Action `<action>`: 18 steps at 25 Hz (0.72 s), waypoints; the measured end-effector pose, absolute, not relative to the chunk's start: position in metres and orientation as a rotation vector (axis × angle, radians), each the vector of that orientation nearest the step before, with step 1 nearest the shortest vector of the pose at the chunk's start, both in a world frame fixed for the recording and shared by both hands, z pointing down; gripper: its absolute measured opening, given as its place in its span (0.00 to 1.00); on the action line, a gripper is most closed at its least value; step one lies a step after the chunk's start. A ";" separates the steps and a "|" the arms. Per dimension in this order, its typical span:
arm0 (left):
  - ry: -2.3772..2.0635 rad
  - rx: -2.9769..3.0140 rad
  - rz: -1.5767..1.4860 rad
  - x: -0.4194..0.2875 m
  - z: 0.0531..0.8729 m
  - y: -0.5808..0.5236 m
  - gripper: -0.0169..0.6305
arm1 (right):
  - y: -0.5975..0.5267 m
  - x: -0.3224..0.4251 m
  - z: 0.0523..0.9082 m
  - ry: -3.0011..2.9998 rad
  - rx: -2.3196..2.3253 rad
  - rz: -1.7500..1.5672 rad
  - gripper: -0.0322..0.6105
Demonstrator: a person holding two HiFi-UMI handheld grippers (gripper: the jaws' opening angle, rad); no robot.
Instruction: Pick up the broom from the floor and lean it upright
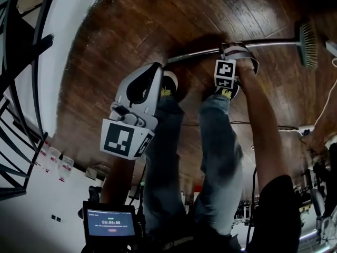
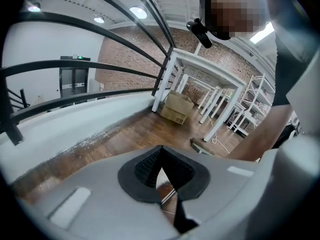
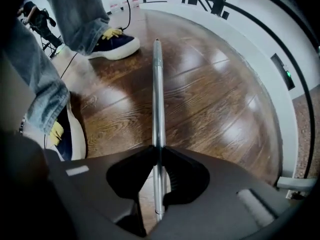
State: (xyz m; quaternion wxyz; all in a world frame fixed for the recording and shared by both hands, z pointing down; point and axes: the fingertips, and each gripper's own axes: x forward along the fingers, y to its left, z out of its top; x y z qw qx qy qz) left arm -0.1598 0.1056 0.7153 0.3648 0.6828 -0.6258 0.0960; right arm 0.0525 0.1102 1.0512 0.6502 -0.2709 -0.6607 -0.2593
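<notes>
The broom lies flat on the dark wooden floor, its silver handle (image 1: 197, 54) running right to the brush head (image 1: 308, 42). My right gripper (image 1: 239, 50) points straight down at the middle of the handle. In the right gripper view its jaws (image 3: 158, 149) are shut on the handle (image 3: 157, 94), with the pads pressed on both sides. My left gripper (image 1: 159, 67) hovers near the handle's free end, and its tips (image 2: 160, 151) meet with nothing held. Through the gap behind them a short piece of handle (image 2: 169, 196) shows. The brush head (image 2: 202, 146) is also in the left gripper view.
The person's legs and shoes (image 3: 112, 43) stand just beside the handle. A black railing (image 1: 21, 51) and a white ledge (image 1: 63, 41) border the floor at the left. A cardboard box (image 2: 176, 108), white tables (image 2: 210, 84) and a loose cord (image 2: 215, 139) lie beyond the brush.
</notes>
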 end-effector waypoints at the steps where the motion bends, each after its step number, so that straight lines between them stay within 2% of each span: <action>1: -1.615 1.758 0.245 -0.161 0.707 0.105 0.04 | 0.107 0.047 1.039 -1.534 -0.593 -0.588 0.17; 6: -1.647 1.769 0.212 -0.170 0.646 0.095 0.04 | 0.087 0.012 0.946 -1.722 -0.483 -0.507 0.17; 11: -1.688 1.897 0.127 -0.171 0.537 0.053 0.04 | 0.032 -0.017 0.836 -1.870 -0.258 -0.377 0.17; 18: -1.628 2.104 0.083 -0.134 0.415 0.009 0.04 | -0.044 -0.003 0.703 -2.056 0.252 -0.068 0.17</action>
